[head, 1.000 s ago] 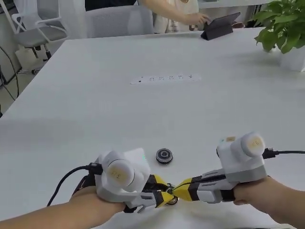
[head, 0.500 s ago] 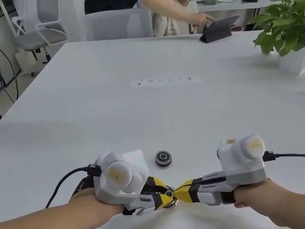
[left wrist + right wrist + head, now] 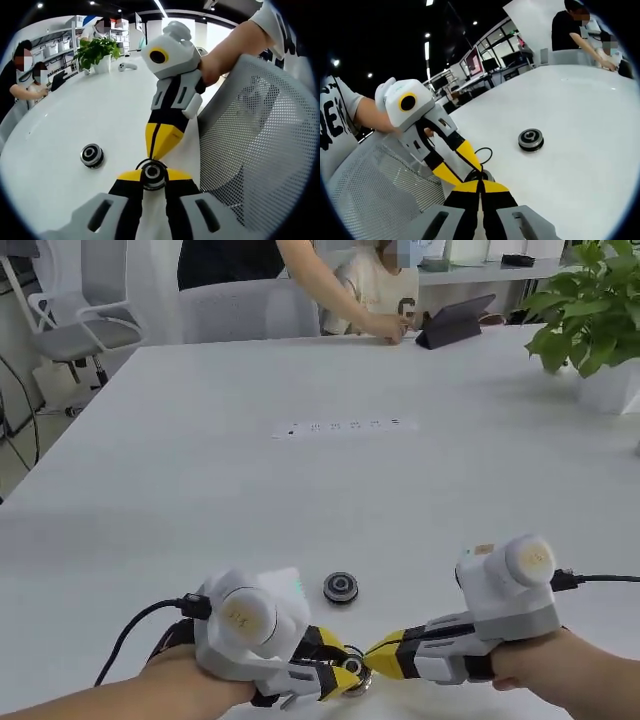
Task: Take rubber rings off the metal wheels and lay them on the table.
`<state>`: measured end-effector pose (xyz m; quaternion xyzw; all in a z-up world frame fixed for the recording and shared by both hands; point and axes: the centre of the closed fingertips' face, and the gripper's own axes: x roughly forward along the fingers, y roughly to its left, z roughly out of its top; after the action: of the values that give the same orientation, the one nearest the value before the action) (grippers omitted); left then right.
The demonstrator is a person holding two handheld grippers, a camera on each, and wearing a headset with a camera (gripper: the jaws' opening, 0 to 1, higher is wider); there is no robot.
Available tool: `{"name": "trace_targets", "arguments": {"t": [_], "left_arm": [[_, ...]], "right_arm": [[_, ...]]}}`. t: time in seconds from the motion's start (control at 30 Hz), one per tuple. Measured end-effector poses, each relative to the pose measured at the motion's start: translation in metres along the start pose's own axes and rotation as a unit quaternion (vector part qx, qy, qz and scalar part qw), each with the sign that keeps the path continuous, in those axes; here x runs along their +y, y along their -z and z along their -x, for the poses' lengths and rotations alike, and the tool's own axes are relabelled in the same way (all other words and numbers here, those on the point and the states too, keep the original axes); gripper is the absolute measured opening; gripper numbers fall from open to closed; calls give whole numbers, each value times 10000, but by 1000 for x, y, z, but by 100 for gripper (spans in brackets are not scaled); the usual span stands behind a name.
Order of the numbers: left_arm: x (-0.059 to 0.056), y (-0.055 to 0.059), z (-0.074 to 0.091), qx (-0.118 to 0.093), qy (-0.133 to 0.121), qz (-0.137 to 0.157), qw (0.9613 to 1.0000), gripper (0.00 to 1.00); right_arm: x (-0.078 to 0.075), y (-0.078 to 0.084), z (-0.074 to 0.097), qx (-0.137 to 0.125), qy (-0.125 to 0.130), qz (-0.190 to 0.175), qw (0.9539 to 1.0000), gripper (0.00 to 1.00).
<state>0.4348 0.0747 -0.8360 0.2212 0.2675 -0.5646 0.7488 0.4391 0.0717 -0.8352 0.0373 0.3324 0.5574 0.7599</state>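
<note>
A small metal wheel (image 3: 152, 173) with a black rubber ring sits between the yellow tips of my left gripper (image 3: 152, 182), which is shut on it. My right gripper (image 3: 159, 152) comes in tip to tip from the opposite side, shut and pinching the ring's edge. In the head view the left gripper (image 3: 345, 674) and right gripper (image 3: 370, 652) meet low over the table's near edge, the held wheel (image 3: 357, 678) half hidden. A second wheel (image 3: 340, 587) with its ring on lies flat just beyond them, also the second wheel (image 3: 530, 139) in the right gripper view.
A white power strip (image 3: 345, 426) lies mid-table. A potted plant (image 3: 590, 300) stands at the far right. A tablet (image 3: 455, 320) and a person's arm are at the far edge. A mesh chair (image 3: 260, 135) is close behind the grippers. A black cable (image 3: 130, 630) trails left.
The head camera has tilted, so the picture has shifted. Both grippers stay tip to tip at the held wheel, slightly lower in view. The person at the far edge has moved an arm.
</note>
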Motion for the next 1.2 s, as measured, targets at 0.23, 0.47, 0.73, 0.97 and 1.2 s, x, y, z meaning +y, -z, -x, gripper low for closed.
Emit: {"name": "trace_targets", "arguments": {"t": [0.23,0.47,0.73,0.97,1.2], "left_arm": [[-4,-9,10,-129,71,46,9999,15],[-7,-14,25,-239,62,-8,9997,20],[-5,-22,47,-470,-67,82,9988,25],[1,-30,66,-627,-196,62,9978,30],[7,-25,83,-687,-332,190,9969,33]], "right_arm": [[2,-5,4,-57,-8,2,10000,0],[7,-12,9,-161,-33,15,9999,0],[11,-19,11,-260,-63,56,9996,0],[16,-27,12,-329,-111,104,9993,0],[17,-42,13,-425,-111,176,9989,0]]}}
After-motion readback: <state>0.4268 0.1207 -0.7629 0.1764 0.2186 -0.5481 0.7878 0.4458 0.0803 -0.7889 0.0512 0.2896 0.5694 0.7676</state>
